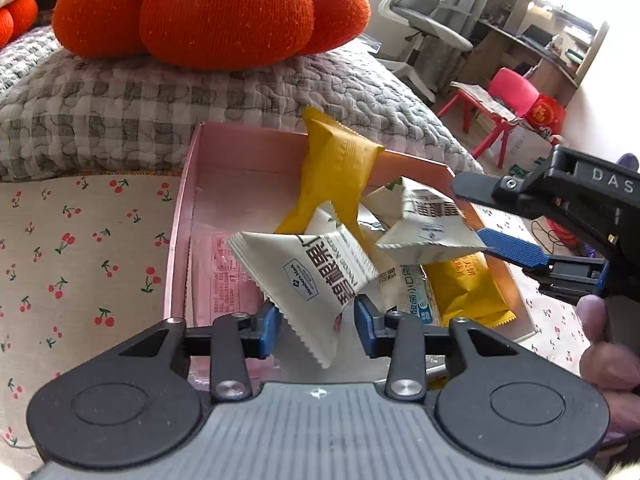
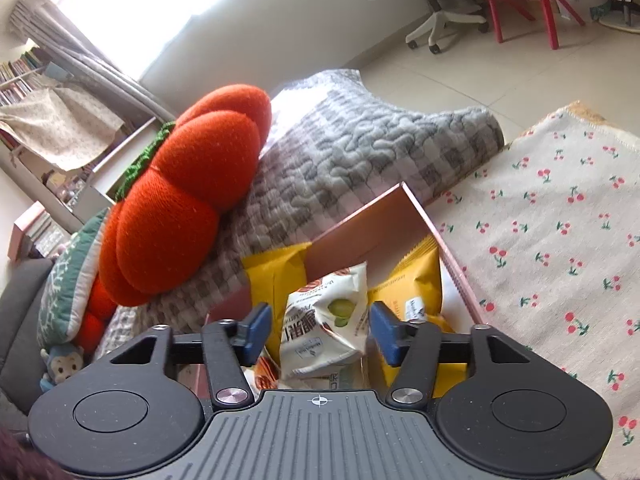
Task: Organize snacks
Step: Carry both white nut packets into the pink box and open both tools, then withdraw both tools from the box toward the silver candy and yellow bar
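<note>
An open pink box (image 1: 180, 216) on a cherry-print cloth holds several snack packets, among them a yellow one (image 1: 332, 172) leaning on its far wall. My left gripper (image 1: 318, 326) is over the box's near end. Its blue pads stand apart, with a white packet (image 1: 316, 276) tilted loosely between them. From the right, my right gripper (image 1: 470, 214) reaches over the box with a second white packet (image 1: 424, 224) between its fingers. In the right wrist view the right gripper (image 2: 320, 332) shows gaps on both sides of that packet (image 2: 324, 328), above the box (image 2: 360, 224) and yellow packets (image 2: 416, 280).
A grey checked quilt (image 1: 160, 104) with an orange pumpkin cushion (image 1: 216, 12) lies just behind the box. The cherry-print cloth (image 1: 80, 248) spreads left and right of it. A person's hand (image 1: 608, 360) holds the right gripper. An office chair (image 1: 424, 12) and red stool (image 1: 500, 108) stand beyond.
</note>
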{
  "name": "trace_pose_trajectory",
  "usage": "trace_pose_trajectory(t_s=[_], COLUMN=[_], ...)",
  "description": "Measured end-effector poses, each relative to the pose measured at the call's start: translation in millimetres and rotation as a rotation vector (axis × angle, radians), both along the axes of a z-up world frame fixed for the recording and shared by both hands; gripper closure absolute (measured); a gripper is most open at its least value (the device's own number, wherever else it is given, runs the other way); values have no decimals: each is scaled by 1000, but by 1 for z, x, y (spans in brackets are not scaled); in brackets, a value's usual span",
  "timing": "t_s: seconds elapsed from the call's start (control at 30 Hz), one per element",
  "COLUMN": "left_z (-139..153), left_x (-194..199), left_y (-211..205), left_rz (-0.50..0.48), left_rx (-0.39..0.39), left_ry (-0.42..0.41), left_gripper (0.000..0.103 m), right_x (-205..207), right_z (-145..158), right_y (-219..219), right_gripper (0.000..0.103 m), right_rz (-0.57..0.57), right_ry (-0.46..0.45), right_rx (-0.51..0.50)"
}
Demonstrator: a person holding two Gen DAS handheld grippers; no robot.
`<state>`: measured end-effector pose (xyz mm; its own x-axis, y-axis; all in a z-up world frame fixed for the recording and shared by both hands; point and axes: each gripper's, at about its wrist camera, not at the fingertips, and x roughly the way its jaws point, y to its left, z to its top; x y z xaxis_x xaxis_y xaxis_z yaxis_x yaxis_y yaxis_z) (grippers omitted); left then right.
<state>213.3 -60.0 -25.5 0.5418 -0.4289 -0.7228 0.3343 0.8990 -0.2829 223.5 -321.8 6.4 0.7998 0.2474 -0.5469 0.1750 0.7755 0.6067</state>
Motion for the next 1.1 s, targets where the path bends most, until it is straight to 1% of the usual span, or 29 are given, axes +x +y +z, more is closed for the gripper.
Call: trace_pose_trajectory(t_s=[0.07, 0.1, 0.17, 0.2, 0.27, 0.3, 0.37, 0.43, 0.53, 0.6, 0.77, 0.9, 1.03, 1.1], left_z=[4, 6, 9, 11, 15, 17, 21, 27, 37, 43, 57, 61, 61, 60], left_x=[-3, -3, -6, -8, -15, -17, -22, -28, -41, -50, -71, -85, -102, -111], left_y=[1, 1, -1, -1, -1, -2, -1, 2, 9, 16, 29, 37, 49, 53], left_rz=[-6, -8, -12, -16, -17, -14, -13, -9, -7, 0, 25, 25, 25, 22], left_rx=[1, -1, -4, -5, 5, 11, 13, 8, 8, 16, 50, 92, 103, 104], left_ry=[-5, -5, -3, -4, -12, -18, -18, -14, -35, -50, -68, -63, -48, -37], left_gripper=[56, 54, 46, 44, 33, 32, 29, 26, 17, 15, 5, 3, 1, 1], right_x=[-4, -6, -11, -13, -20, -23, -30, -39, -53, -64, -93, -112, -133, -145], right_z=[4, 6, 10, 13, 20, 24, 33, 42, 54, 60, 73, 79, 85, 86], right_y=[-3, -4, -7, -7, -7, -7, -5, -2, 3, 6, 18, 27, 36, 40], right_gripper=[41, 39, 33, 32, 31, 30, 20, 18, 18, 18, 10, 10, 9, 7], right_rz=[-9, -13, -23, -26, -20, -15, -3, 9, 33, 49, 90, 131, 171, 195], right_ry=[-2, -1, 1, 3, 6, 8, 15, 11, 13, 15, 10, 20, 22, 16], right_rx=[4, 7, 11, 11, -1, -10, -34, -58, -80, -94, -137, -161, -188, -202])
